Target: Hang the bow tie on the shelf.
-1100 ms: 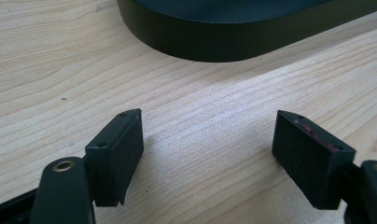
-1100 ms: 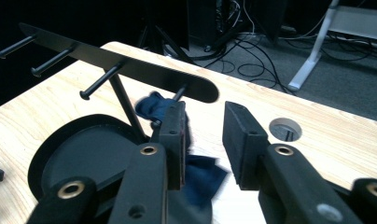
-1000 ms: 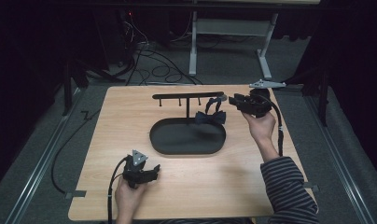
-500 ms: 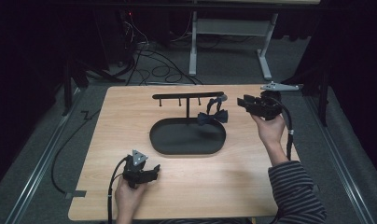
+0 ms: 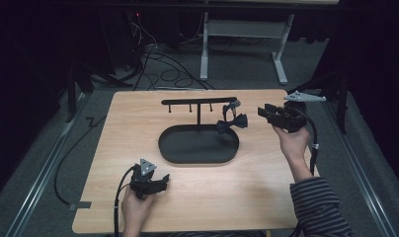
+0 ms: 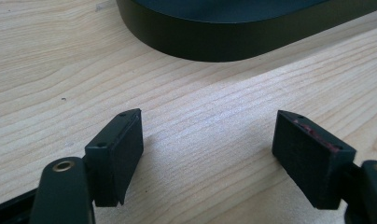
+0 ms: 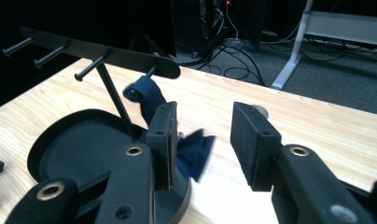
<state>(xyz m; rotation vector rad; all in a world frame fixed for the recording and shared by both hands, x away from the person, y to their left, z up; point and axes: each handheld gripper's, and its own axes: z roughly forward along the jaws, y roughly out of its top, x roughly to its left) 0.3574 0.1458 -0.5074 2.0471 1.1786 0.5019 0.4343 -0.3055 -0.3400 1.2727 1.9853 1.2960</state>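
A dark blue bow tie [image 5: 232, 122] hangs by its strap from the right-end peg of a black T-shaped rack [image 5: 197, 101]. The rack rises from a black oval tray [image 5: 197, 145]. My right gripper [image 5: 264, 113] is level just right of the bow tie and apart from it. Its jaws have just been opening and stand open with nothing between them. In the right gripper view the bow tie [image 7: 196, 151] shows past the right gripper [image 7: 205, 116]. My left gripper [image 5: 163, 182] rests open near the table's front edge. In its own view the left gripper [image 6: 207, 121] has bare wood between the jaws.
The wooden table [image 5: 247, 197] has open room in front of and beside the tray, whose near rim [image 6: 214, 37] lies just beyond the left jaws. Several bare pegs [image 7: 86, 70] stick out along the rack. Cables and desk legs [image 5: 205, 54] stand on the floor behind.
My right gripper has drawn away to the right from the bow tie, which stays hanging on the peg. The left gripper has not moved.
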